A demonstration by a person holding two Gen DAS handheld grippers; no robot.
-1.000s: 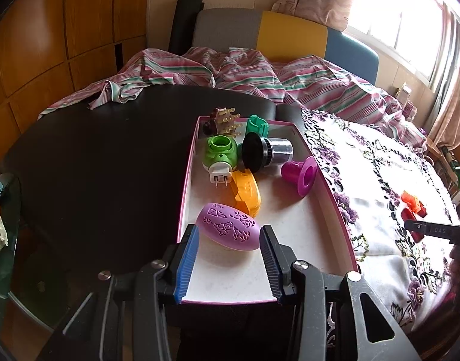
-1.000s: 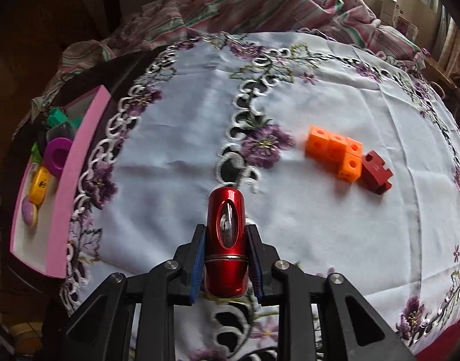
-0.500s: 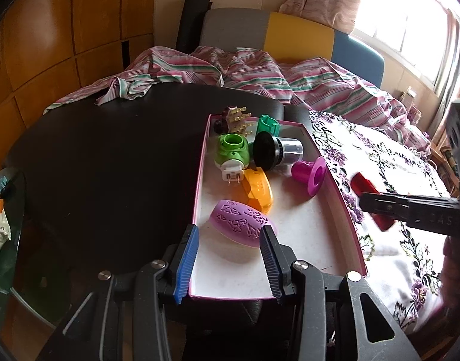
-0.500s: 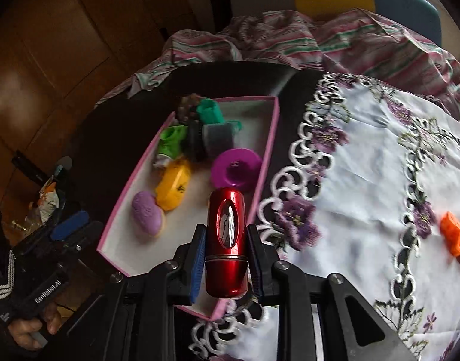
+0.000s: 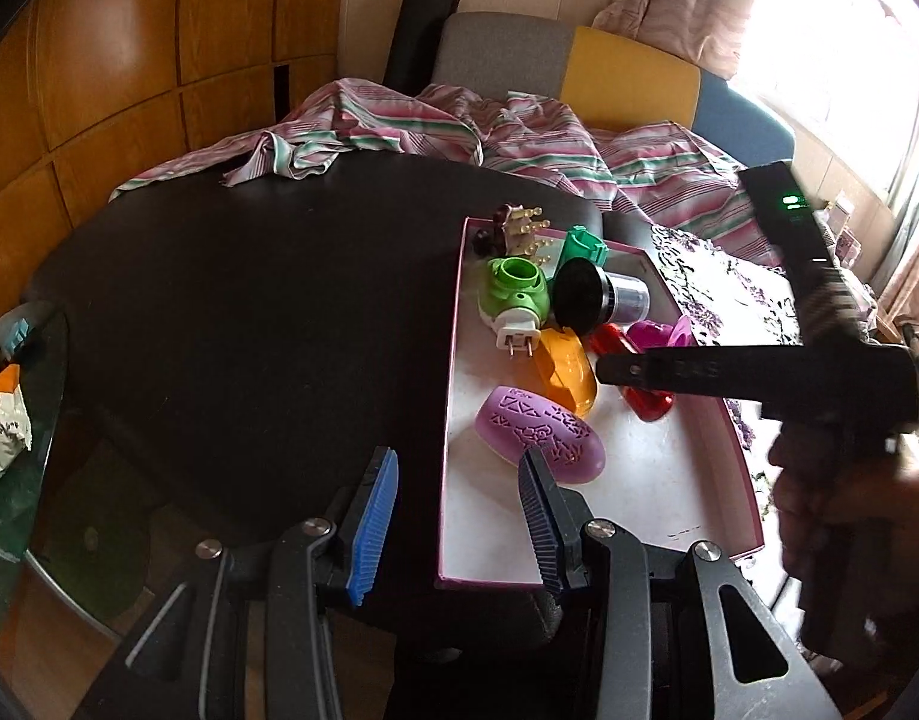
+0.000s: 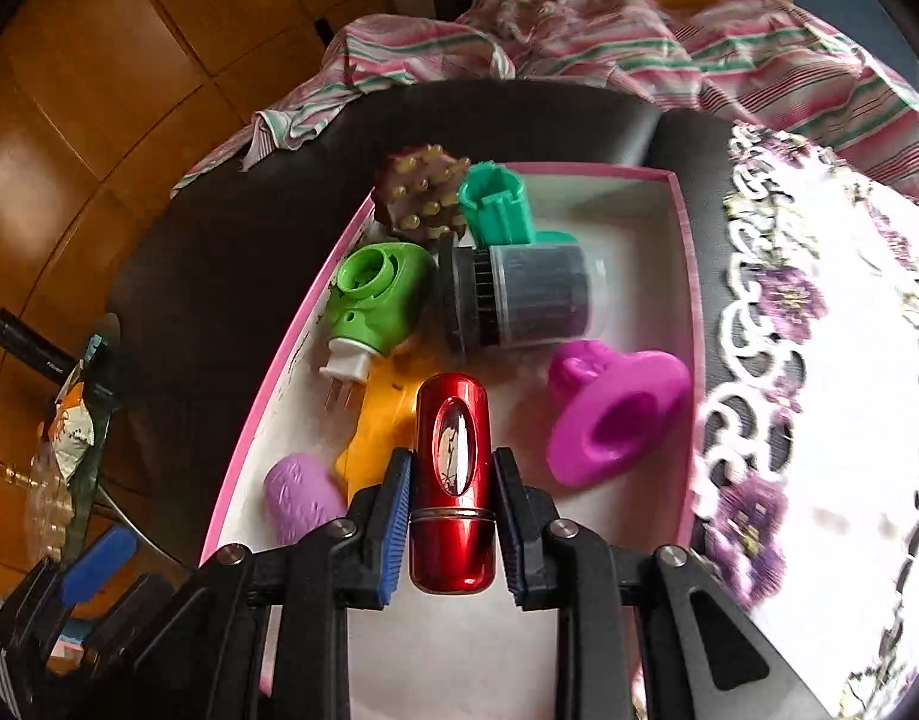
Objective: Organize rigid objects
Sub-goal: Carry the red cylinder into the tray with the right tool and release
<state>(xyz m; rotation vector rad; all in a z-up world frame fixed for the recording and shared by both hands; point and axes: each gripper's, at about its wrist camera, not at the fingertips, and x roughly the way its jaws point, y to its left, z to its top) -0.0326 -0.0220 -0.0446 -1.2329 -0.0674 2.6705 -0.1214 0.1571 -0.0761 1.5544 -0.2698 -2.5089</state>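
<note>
We see the right claw (image 6: 452,504) pinching a red metallic cylinder (image 6: 453,480) at lower centre of the right wrist frame, over the pink-rimmed tray (image 6: 690,300); magenta funnel (image 6: 615,414) just right of it, orange piece (image 6: 378,426) just left; left claw (image 5: 459,516) spread, holding nothing, at the tray's near left corner beside the lilac oval (image 5: 540,435); dark tabletop (image 5: 249,312) fills the left.

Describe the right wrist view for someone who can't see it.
The right tool grips a shiny red cylinder above a pink-rimmed box holding a green plug-in device, magenta funnel and other small plastic items.
</note>
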